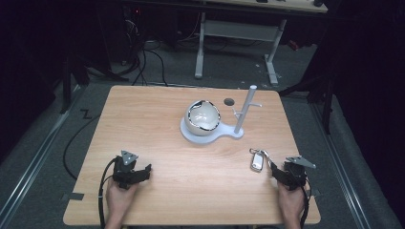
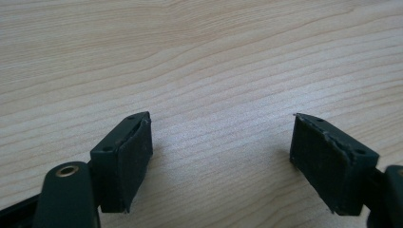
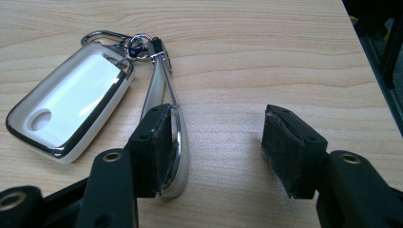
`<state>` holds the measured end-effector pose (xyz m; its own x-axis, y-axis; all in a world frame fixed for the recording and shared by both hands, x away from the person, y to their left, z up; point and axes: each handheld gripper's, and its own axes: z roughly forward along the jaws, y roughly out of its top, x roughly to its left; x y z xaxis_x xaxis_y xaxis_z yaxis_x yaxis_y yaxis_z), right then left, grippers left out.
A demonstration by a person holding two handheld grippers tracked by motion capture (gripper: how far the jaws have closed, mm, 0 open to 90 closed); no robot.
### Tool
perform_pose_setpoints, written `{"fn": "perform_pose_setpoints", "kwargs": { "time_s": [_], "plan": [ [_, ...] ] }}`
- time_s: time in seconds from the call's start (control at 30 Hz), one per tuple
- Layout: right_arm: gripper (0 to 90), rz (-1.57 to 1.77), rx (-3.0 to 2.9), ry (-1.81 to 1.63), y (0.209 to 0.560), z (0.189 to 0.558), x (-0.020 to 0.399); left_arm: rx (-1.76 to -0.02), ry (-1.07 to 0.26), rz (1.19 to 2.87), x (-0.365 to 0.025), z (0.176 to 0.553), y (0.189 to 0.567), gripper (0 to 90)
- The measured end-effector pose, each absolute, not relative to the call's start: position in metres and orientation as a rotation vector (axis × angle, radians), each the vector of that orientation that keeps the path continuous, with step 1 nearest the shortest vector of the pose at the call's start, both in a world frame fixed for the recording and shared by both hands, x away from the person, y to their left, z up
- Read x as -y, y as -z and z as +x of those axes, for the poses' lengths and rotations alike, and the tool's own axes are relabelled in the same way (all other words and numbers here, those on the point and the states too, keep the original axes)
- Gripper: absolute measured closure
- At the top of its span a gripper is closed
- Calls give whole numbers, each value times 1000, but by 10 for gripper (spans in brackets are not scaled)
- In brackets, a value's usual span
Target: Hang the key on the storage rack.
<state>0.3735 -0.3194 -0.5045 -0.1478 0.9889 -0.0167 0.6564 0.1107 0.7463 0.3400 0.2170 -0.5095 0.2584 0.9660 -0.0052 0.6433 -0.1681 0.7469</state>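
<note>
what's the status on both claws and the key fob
Left claw open over bare table. Right claw open, one jaw against key fob's strap loop. Fob flat, not gripped. Nothing in the way.

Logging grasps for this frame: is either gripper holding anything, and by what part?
Nothing is held. Both grippers are open; the right gripper straddles the key fob's strap loop, which lies against one finger, unclamped.

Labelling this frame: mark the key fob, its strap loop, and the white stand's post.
key fob (image 3: 71, 107): right gripper view, middle of its white face.
strap loop (image 3: 179, 137): right gripper view, its chrome edge beside the gripper's left jaw.
post (image 1: 246, 107): high view, mid-height of the upright.
</note>
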Motion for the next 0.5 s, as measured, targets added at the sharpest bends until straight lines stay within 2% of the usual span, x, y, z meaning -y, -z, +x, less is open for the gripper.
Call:
{"fn": "perform_pose_setpoints", "kwargs": {
  "time_s": [0.5],
  "plan": [
    [428,1590,-1870,-821,505,373,319,-1458,-647,1894,-217,340,509,225]
  ]
}}
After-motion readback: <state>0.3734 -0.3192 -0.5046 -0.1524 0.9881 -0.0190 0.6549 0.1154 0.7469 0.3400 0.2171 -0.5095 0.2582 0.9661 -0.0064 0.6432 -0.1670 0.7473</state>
